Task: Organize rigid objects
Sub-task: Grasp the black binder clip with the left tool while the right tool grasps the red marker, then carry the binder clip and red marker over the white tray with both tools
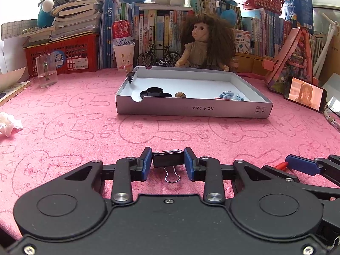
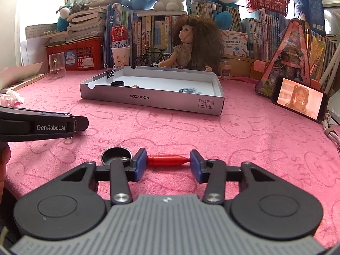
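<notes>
— Black steel, that binder clip [image 1: 167, 159]: it sat square between the blue pads of the left gripper [image 1: 167, 162], low over the pink bunny-print cloth [image 1: 85, 131]. Were the jaws actually on it?

— They looked clamped on its body, both pads touching its sides, with the wire handle hanging toward the camera. I judged the pick-up to be made, or all but made; whether the clip had left the cloth I could not tell.

— And the right gripper [image 2: 168, 164]?

— Its jaws stood either side of a red pen-like piece [image 2: 166, 160], which lay lengthwise between them. The left pad met the blunt end and the right pad met the pointed tip, so it read as pinched end to end, a less secure hold than the clip's. A black round cap [image 2: 116, 155] lay on the cloth just beside the left finger, untouched.

— Where did everything need to go?

— Into the grey cardboard tray [image 1: 191, 111], well ahead of both grippers. It already held a black fidget-spinner-shaped part [image 1: 156, 92], a small brown stone [image 1: 180, 94] and some blue plastic pieces [image 1: 230, 95], and another binder clip [image 1: 130, 77] was fixed on its left wall.

— So the next move?

— Probably a lift clear of the cloth, then a carry forward over the near wall before opening. The red piece might pivot or slip out if the squeeze eased, so it called for a level, unhurried carry.
</notes>
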Available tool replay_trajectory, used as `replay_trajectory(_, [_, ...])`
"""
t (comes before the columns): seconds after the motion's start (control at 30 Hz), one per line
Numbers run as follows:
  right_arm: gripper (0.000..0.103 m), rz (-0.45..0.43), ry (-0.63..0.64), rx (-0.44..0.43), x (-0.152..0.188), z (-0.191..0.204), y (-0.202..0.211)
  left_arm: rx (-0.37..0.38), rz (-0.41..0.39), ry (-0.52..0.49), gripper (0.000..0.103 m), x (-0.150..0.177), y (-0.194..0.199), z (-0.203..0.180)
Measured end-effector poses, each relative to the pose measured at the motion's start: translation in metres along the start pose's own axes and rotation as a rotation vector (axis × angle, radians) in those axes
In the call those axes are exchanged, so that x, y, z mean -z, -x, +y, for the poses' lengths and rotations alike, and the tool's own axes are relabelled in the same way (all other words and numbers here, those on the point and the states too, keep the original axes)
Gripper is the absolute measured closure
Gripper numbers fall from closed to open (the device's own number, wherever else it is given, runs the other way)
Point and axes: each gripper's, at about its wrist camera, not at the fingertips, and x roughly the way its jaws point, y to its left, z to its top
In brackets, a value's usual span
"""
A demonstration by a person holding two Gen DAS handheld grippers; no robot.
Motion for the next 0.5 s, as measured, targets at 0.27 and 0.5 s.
replay_trajectory(0.27, [0.053, -0.016, -0.051, 0.012, -0.012, -0.007, -0.003, 0.005, -0.019, -0.012, 0.072, -0.014, -0.002, 0.003])
replay_trajectory(0.5, [0.053, -0.033, -0.087, 0.033, -0.031, -0.016, -0.01, 0.011, -0.044, -0.014, 0.072, -0.037, -0.009, 0.008])
